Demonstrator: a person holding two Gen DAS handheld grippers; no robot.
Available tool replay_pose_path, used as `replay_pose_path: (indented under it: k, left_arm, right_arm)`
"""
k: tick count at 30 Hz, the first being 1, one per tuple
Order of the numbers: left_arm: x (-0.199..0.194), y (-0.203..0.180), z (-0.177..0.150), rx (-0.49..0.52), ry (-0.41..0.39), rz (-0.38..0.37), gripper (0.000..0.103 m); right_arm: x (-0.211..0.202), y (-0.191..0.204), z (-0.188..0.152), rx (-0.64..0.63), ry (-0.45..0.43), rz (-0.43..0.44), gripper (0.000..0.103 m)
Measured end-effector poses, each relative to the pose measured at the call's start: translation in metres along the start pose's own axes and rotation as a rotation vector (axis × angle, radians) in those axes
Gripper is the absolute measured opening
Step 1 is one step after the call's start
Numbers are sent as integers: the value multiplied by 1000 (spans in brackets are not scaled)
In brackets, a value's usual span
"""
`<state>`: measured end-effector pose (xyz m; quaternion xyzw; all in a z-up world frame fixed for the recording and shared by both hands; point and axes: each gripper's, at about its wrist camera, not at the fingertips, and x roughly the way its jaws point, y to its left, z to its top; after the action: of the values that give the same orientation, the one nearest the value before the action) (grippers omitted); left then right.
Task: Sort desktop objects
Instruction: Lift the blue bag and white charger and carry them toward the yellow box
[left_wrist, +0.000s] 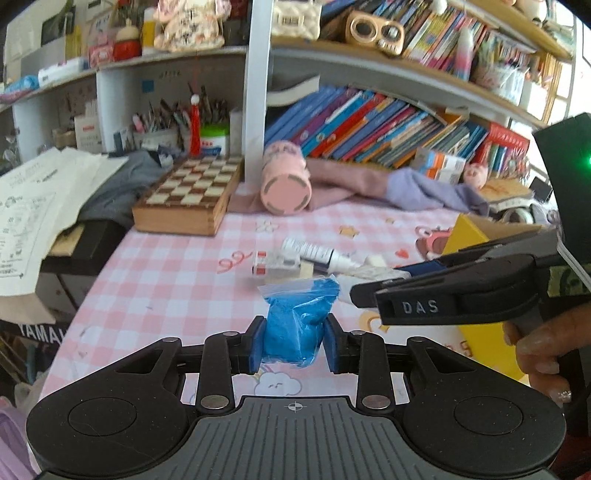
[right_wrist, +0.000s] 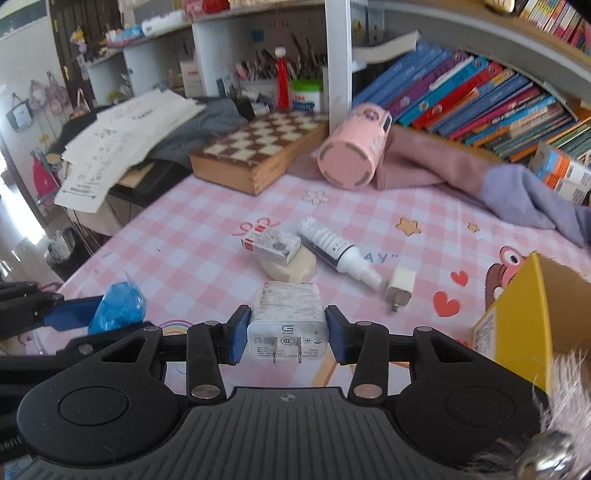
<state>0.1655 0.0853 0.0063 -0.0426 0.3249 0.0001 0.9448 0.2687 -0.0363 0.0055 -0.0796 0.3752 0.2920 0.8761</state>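
The left fingers (left_wrist: 294, 341) pinch a blue bag (left_wrist: 297, 325); the right fingers (right_wrist: 287, 338) clamp a white charger (right_wrist: 286, 319), prongs toward the camera. Both objects hang above the pink-checked table (right_wrist: 207, 229). At the charger's one o'clock lies a spray bottle (right_wrist: 338, 253); at three o'clock, a yellow box (right_wrist: 535, 314).

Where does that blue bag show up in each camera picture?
Left wrist view: blue bag at lower centre, pinched in the left hand-held gripper.
Right wrist view: blue bag at lower left edge.
Shared landmark: the chessboard box behind it.
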Motion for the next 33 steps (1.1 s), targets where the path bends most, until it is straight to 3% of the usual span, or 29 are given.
replay_pose_path:
  k: [13,33]
  left_arm:
    - [-52,-9,-8,-15,-48,-65,30]
    - [-117,-45,-56,34,-40,-167,29]
  right_arm:
    - [-74,7,-30,56,-72,-22,41]
    - [-155,35,-110,115,-104,-82,41]
